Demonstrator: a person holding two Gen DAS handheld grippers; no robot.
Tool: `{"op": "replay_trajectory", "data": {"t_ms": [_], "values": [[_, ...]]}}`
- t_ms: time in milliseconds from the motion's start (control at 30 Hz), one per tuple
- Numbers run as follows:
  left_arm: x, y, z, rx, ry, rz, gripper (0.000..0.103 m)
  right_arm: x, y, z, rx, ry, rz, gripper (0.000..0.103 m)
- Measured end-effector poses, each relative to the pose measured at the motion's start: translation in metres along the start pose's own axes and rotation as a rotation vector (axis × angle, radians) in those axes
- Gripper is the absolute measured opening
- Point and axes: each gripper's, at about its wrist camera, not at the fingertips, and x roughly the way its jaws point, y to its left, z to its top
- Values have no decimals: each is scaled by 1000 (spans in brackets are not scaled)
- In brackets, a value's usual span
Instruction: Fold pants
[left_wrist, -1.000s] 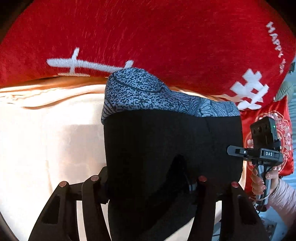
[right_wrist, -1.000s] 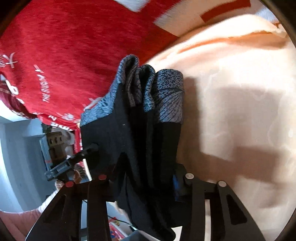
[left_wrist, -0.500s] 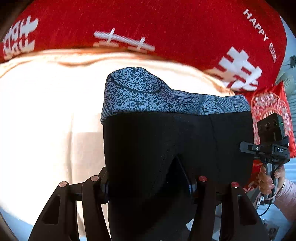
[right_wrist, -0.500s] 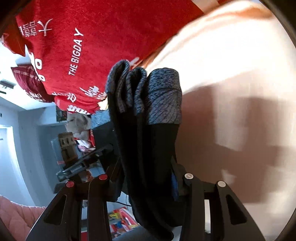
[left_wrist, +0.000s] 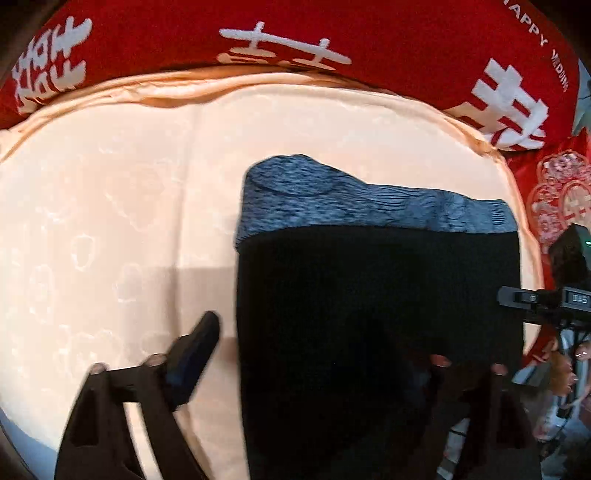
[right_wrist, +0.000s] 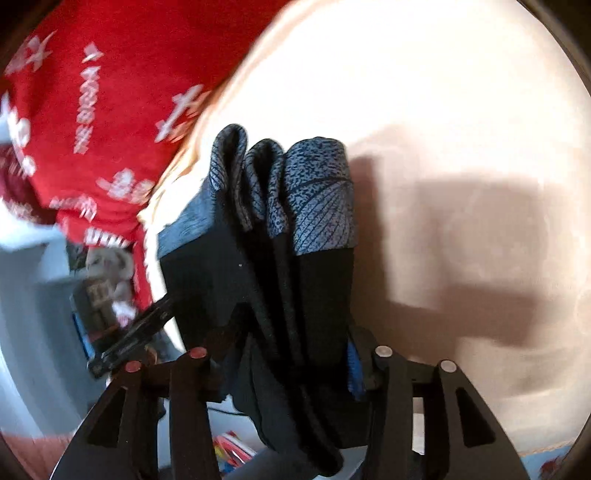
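Note:
The folded black pants with a blue-grey patterned band hang over the peach bed sheet. My left gripper is open: its left finger stands clear of the cloth, while the right finger is hidden behind the pants. My right gripper is shut on the pants, which bunch in several layers between its fingers. The right gripper also shows in the left wrist view, at the pants' right edge.
A red blanket with white characters lies along the far edge of the bed. A red patterned cushion sits at the right. The bed edge and floor clutter show below the right gripper.
My left gripper has opened and let go of the pants; its left finger has swung out to the left. The pants have dropped lower over the sheet. My right gripper still holds them.

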Motion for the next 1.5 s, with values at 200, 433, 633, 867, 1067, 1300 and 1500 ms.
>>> {"op": "replay_trajectory", "data": {"t_ms": [200,433,633,867,1067,1300,1500], "values": [[1,3,-4,-48,21,11,99,3,-2,-7,5,-47,-72,65],[-15,-8,-20,30,36,154,99,-8,22,-25,7,-98,-198,68],[-37,-14,-44,26,62,193,102,-27,39,-46,12,-124,-264,79],[-81,-33,-66,34,16,232,102,-47,77,-87,-102,-167,-408,95],[-117,-47,-78,52,-8,282,102,-52,122,-116,-203,-213,-521,103],[-151,-52,-87,24,-6,284,102,-59,155,-147,-235,-195,-606,103],[-175,-57,-96,75,-39,294,102,-66,171,-170,-193,-214,-612,103]]}}
